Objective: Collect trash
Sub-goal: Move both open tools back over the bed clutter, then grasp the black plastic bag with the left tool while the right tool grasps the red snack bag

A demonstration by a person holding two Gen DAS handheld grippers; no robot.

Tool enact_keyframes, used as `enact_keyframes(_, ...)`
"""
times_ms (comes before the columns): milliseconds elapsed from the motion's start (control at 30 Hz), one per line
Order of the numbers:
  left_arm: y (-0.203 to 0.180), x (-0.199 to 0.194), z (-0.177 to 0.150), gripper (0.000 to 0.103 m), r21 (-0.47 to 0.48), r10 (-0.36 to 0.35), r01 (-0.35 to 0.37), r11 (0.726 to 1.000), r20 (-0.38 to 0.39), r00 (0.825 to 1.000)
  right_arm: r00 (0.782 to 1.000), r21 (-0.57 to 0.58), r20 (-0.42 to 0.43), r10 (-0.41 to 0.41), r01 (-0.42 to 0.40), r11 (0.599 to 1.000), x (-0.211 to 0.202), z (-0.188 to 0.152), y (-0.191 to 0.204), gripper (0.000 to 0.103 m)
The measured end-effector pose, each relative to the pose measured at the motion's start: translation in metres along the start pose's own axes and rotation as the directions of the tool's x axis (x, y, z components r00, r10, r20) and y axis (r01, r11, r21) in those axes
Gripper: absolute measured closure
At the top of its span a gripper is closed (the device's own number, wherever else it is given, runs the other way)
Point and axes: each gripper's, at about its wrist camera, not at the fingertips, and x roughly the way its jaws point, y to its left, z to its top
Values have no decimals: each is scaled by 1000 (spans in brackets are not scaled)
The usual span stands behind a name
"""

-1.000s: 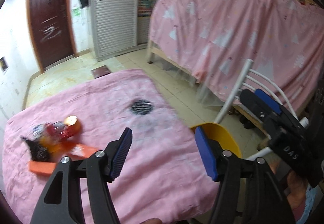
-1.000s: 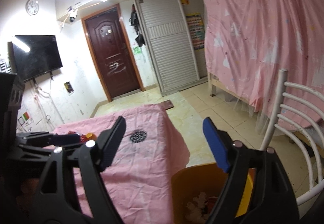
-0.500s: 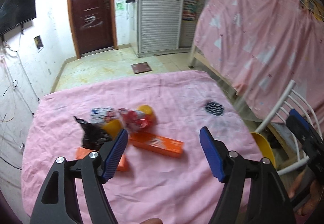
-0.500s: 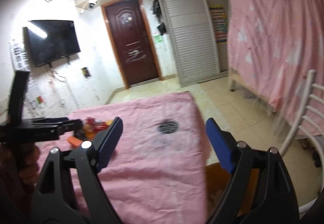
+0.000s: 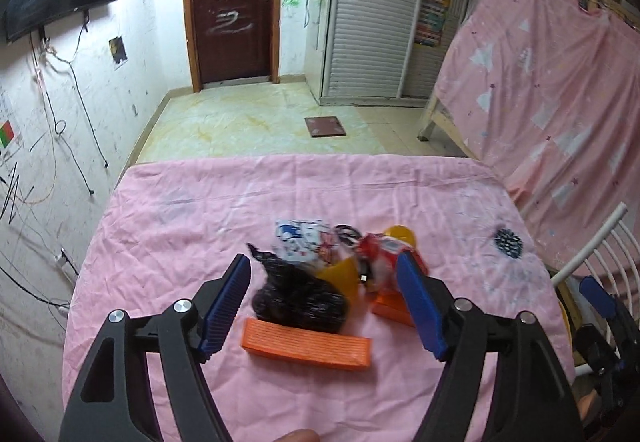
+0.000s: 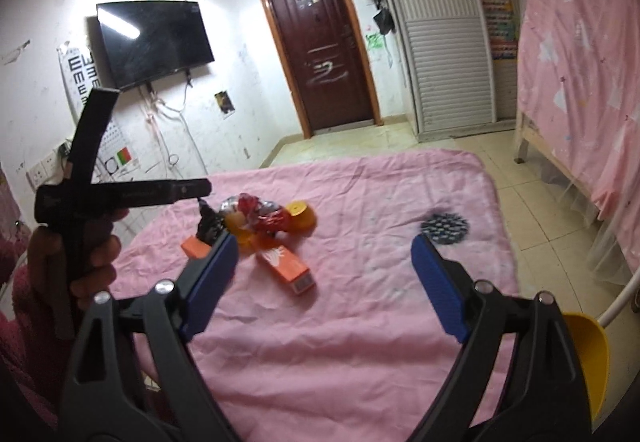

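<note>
A heap of trash lies on the pink-covered table (image 5: pixel 168 242): a black crumpled bag (image 5: pixel 298 298), an orange box (image 5: pixel 306 344) in front of it, a second orange box (image 6: pixel 286 268), a red wrapper (image 5: pixel 380 248), a white printed wrapper (image 5: pixel 298 236) and a yellow cup (image 6: pixel 300 216). My left gripper (image 5: pixel 324 306) is open and empty, hovering just above the black bag. My right gripper (image 6: pixel 324 284) is open and empty, above the table's near right part. A yellow bin (image 6: pixel 588 346) stands at the table's right edge.
A white metal chair (image 5: pixel 592 246) stands right of the table beside a pink-curtained bunk bed (image 5: pixel 560 82). A dark round stain (image 6: pixel 445 228) marks the cloth. A door (image 5: pixel 232 2), a wall TV (image 6: pixel 154 42) and tiled floor (image 5: pixel 248 122) lie beyond.
Both grippers swung left from the yellow bin toward the table. The left gripper has come close over the trash heap. Both stay open.
</note>
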Motion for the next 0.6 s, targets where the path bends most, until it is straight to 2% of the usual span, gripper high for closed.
enact_keyframes(167,14,17,-2,35,-17,-8,7,1000,-38,999,999,-40,-31,22,-23,999,25,7,18,18)
enact_keyframes(400,28,40,-2,35,-76,-73,65,995,-113,991,996,-75,-81,27,-33,997,57,12,36,18)
enact_keyframes(600,35,57,-4,45,-108,-140,123,986,-158,977,993,-95,-112,23,-33,995,77,19,44,15)
